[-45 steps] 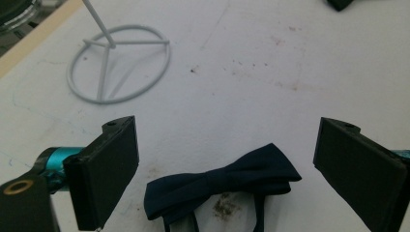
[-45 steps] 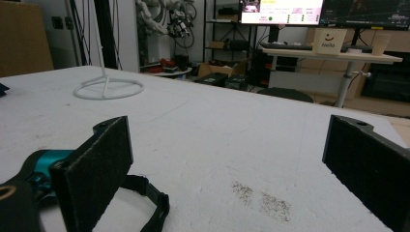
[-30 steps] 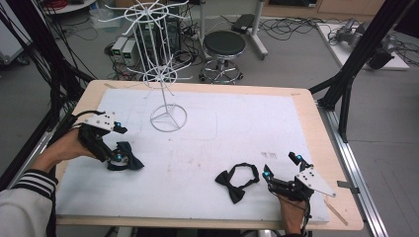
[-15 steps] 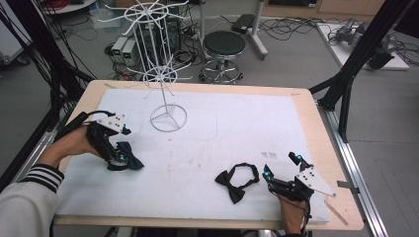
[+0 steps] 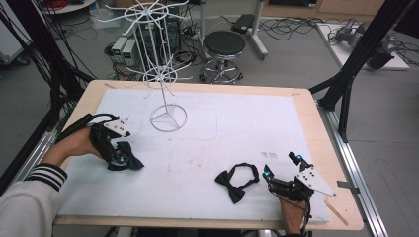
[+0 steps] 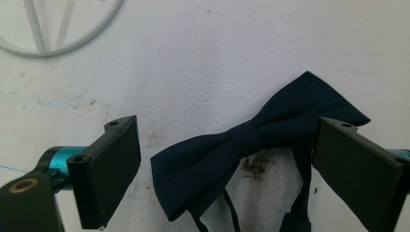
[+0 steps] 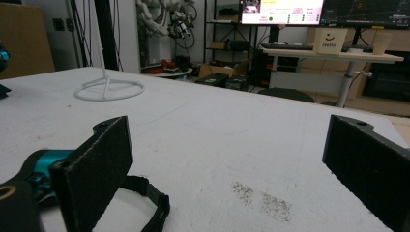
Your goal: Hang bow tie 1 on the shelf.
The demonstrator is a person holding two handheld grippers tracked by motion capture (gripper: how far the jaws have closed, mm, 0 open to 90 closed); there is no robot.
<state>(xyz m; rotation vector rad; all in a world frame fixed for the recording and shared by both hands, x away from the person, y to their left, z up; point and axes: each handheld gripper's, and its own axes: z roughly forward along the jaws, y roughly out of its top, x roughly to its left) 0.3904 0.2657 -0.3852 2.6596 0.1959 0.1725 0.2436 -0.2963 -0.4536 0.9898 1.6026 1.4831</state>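
1. The left gripper (image 5: 120, 159) hangs right over the dark blue bow tie (image 6: 251, 140), near the left edge of the desk (image 5: 306, 106). Its jaws stand wide apart, one by each end.
2. The tie's long side runs from jaw to jaw.
3. The right gripper (image 5: 280, 173) rests open by the black bow tie (image 5: 236, 180), near the front edge.
4. The white mat (image 5: 237, 123) is flat. The wire rack (image 5: 160, 74) stands near the back edge.

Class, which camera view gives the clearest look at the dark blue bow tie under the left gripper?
The left gripper view: the dark blue bow tie lies close up between open jaws, knot and strap visible. The high view shows it small, partly covered by the left gripper.
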